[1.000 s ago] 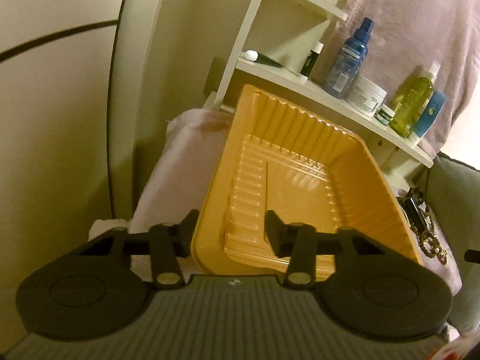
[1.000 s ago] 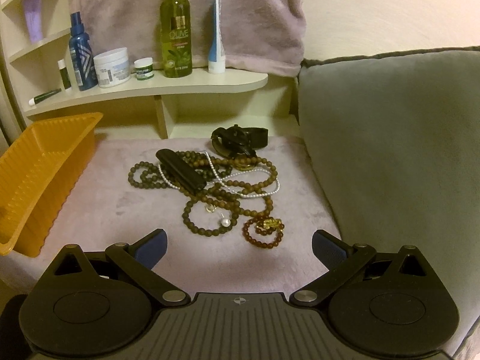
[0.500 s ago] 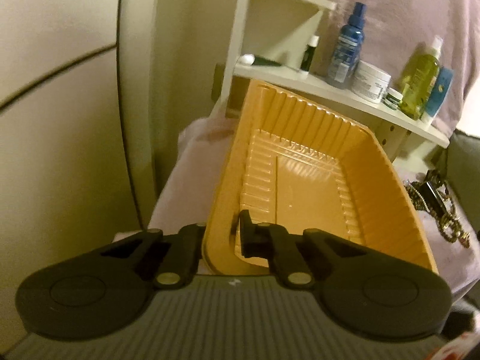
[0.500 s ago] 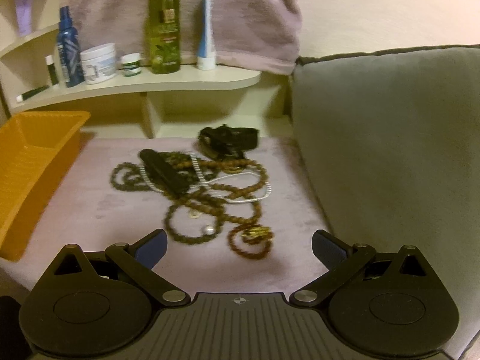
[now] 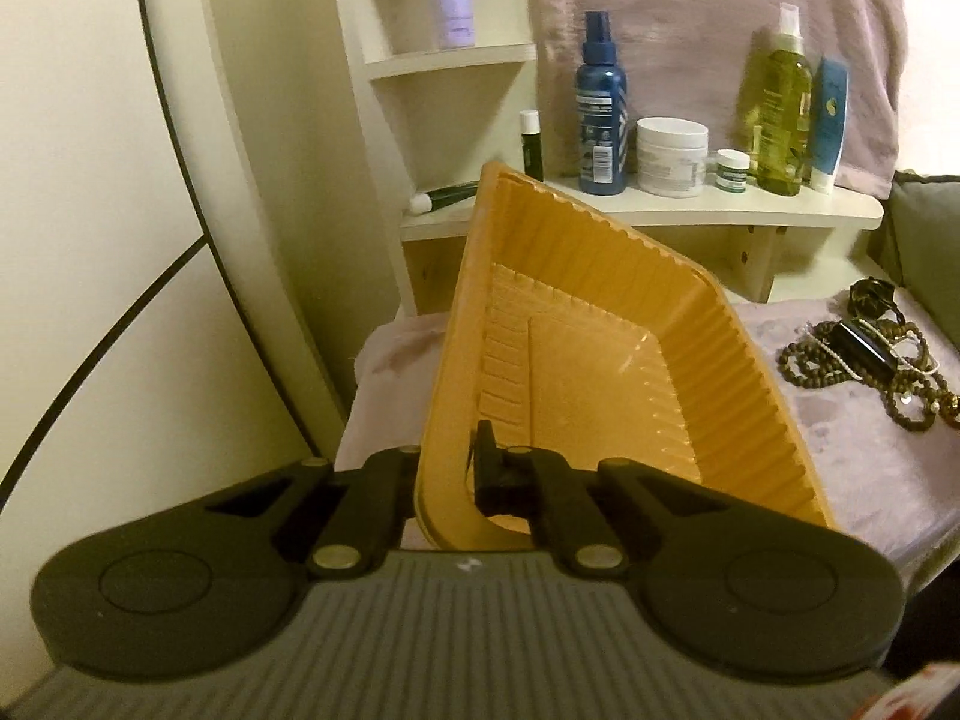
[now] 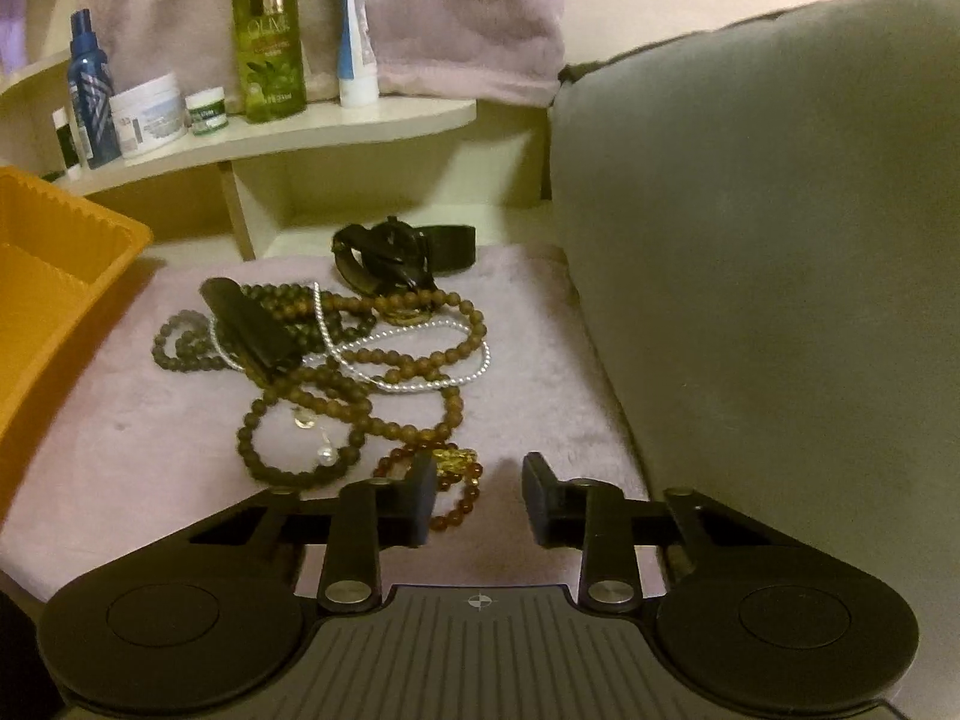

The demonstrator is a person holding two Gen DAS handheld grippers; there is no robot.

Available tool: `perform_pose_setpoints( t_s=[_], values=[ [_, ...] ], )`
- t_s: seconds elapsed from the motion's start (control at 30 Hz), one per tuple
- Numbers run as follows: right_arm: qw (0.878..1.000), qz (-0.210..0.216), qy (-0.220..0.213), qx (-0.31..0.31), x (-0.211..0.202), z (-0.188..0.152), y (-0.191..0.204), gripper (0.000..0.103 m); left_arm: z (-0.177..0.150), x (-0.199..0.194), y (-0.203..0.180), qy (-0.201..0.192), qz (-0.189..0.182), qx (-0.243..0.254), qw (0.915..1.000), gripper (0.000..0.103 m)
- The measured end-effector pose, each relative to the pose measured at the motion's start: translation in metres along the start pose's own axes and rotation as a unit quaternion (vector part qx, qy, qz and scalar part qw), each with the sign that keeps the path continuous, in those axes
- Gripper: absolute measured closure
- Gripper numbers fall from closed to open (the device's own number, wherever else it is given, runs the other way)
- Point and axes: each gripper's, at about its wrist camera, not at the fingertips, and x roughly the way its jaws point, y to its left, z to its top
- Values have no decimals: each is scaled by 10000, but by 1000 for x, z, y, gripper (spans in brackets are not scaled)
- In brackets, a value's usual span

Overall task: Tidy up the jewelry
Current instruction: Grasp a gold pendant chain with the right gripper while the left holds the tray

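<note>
Left wrist: left gripper (image 5: 447,474) clamps tilted orange tray (image 5: 600,372) rim.

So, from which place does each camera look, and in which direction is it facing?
Left wrist: sits on the left claw, looking forward and down at the orange tray it is shut on, with the shelf behind; its black fingers show.
Right wrist: sits on the right claw, looking forward and down at the jewelry pile on the mauve cloth; its jaws have just been closing, nothing pressed between them.
Shared: tray, jewelry, shelf bottles.
</note>
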Motion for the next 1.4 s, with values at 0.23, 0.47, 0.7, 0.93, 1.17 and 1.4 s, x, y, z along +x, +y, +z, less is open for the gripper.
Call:
perform_pose_setpoints(
  t_s=[0.23,0.47,0.7,0.93,1.17,1.4],
  values=[
    [9995,216,23,-209,4,1,-4,102,-4,1,-11,165,64,79,9998,100],
    [9992,209,-227,-259,-17,6,-2,103,-5,-3,-16,135,137,209,9996,100],
    [9996,109,-215,-156,-12,10,-5,99,2,-5,-17,22,128,338,9993,100],
    [9995,143,-234,-141,-7,6,-3,35,3,-5,-16,27,121,350,9993,100],
    [9993,150,-79,-321,14,2,5,62,4,-5,-17,26,127,353,9993,100],
    [9994,143,-66,-294,9,0,7,78,6,-5,-17,10,128,404,9991,100]
  ],
)
